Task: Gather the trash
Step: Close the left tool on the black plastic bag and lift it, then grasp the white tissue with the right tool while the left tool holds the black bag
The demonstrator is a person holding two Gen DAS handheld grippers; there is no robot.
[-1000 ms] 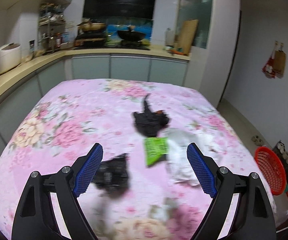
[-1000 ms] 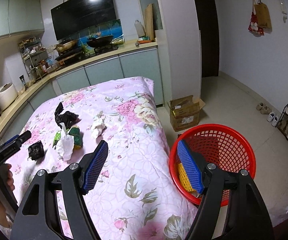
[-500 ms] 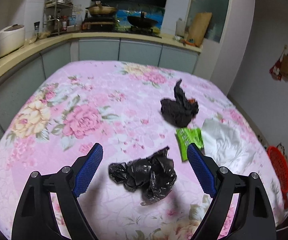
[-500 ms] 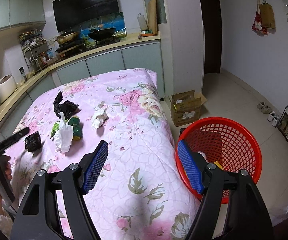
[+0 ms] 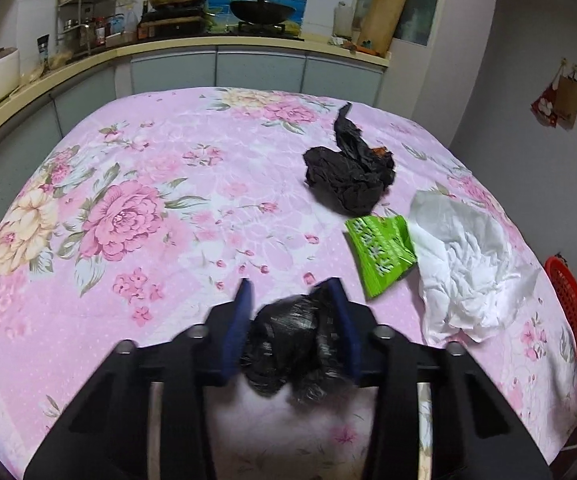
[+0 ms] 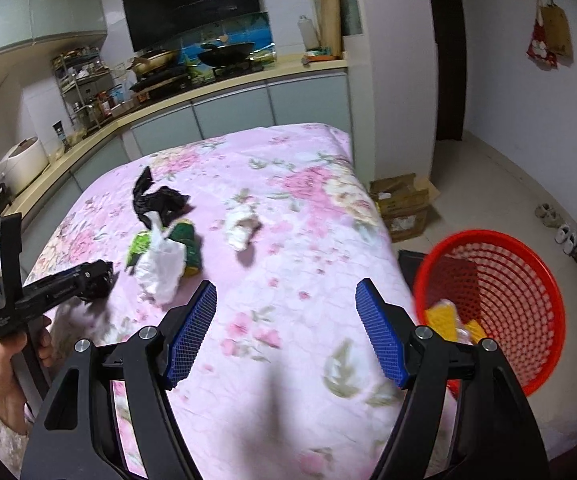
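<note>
Two tongs are mine to steer. My left tongs (image 5: 290,300) are closing on a crumpled black plastic bag (image 5: 294,346), which sits between the pads on the pink flowered bed (image 5: 148,184); I think they already pinch it, though it looks blurry. My right tongs (image 6: 286,332) hang open and empty, near the red basket (image 6: 500,280) where trash goes.

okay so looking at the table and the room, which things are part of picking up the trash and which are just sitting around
Part of the job:
black bag, with the left gripper closing on it
second black bag
green wrapper
white bag
tissue
red basket
right gripper, open

Just lying about:
cardboard box
rice cooker
wok
shoes
</note>
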